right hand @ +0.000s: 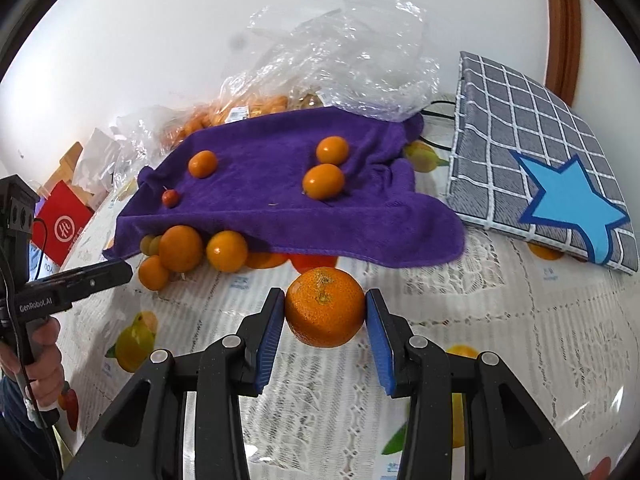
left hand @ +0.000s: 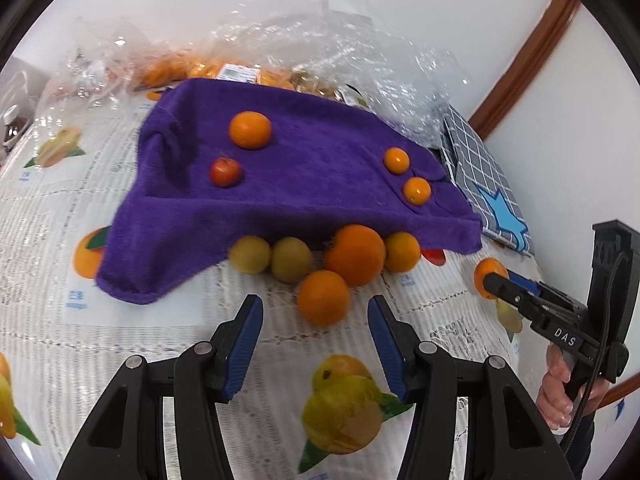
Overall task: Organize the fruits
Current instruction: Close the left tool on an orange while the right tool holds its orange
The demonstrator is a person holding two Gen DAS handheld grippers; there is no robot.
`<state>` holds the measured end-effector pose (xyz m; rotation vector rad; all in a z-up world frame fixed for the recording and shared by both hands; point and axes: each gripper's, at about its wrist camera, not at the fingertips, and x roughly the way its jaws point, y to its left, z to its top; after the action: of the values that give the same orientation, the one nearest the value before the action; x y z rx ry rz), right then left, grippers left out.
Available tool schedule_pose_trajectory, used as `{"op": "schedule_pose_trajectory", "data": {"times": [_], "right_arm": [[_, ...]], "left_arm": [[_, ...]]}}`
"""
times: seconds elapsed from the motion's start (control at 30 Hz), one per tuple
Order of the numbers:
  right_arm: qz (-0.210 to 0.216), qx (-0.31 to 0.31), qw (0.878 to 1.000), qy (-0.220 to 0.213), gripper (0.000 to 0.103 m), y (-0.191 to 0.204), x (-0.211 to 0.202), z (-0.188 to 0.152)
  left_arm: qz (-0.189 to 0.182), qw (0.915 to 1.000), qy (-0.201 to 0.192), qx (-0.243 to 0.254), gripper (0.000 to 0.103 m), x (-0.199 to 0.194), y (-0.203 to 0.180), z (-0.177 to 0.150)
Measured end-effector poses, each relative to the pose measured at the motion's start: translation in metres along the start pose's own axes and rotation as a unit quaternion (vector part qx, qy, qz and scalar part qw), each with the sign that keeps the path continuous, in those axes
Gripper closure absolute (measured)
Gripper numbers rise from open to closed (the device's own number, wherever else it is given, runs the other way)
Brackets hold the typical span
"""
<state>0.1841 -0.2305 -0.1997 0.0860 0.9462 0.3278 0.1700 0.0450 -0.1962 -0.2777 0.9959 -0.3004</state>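
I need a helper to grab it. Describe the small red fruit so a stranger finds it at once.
Find the purple terry towel spread on the fruit-print tablecloth. Four small fruits lie on it; nearest the largest of them, a round orange mandarin, lies the small red fruit. It alone is red; the other three are orange.

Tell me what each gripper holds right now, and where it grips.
Right gripper clamps a mandarin by its opposite sides, stem end up. Left gripper holds nothing.

A plain white wall (right hand: 160, 40) with brown wooden trim (right hand: 564, 20) stands behind the fruit-printed tablecloth (right hand: 480, 320).
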Motion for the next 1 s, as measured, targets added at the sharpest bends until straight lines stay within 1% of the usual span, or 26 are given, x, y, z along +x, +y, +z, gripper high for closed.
{"op": "schedule_pose_trajectory", "data": {"times": [0.13, 0.2, 0.27, 0.33, 0.43, 0.6, 0.83, 1.0], "right_arm": [[-0.001, 0.006, 1.0, 0.0, 0.062, -0.007, -0.001, -0.002], [-0.003, 0.008, 1.0, 0.0, 0.062, -0.009, -0.002, -0.003], [-0.004, 0.01, 1.0, 0.0, 0.062, -0.012, -0.003, -0.004], [-0.005, 0.013, 1.0, 0.001, 0.062, -0.014, -0.003, -0.005], [-0.006, 0.014, 1.0, 0.002, 0.062, -0.015, -0.002, -0.005], [-0.006, 0.011, 1.0, -0.001, 0.062, -0.011, -0.004, -0.002], [-0.004, 0.004, 1.0, -0.014, 0.062, 0.0, -0.011, 0.01], [-0.001, -0.001, 1.0, -0.025, 0.062, 0.007, -0.016, 0.022]], "left_arm": [[0.001, 0.9999, 0.011, 0.003, 0.054, 0.011, -0.007, -0.002], [0.007, 0.9998, 0.017, 0.006, 0.057, 0.016, -0.011, -0.002], [0.018, 0.9995, 0.023, 0.008, 0.067, 0.02, -0.013, -0.001], [0.031, 0.9993, 0.019, 0.011, 0.073, 0.021, -0.016, -0.001], [0.021, 0.9996, 0.021, 0.002, 0.073, 0.018, -0.012, -0.002], [0.022, 0.9997, 0.011, -0.004, 0.073, 0.006, -0.005, -0.003], [0.023, 0.9993, -0.022, -0.02, 0.073, -0.025, 0.007, 0.008], [0.015, 0.9985, -0.038, -0.037, 0.073, -0.037, 0.014, 0.017]]}}
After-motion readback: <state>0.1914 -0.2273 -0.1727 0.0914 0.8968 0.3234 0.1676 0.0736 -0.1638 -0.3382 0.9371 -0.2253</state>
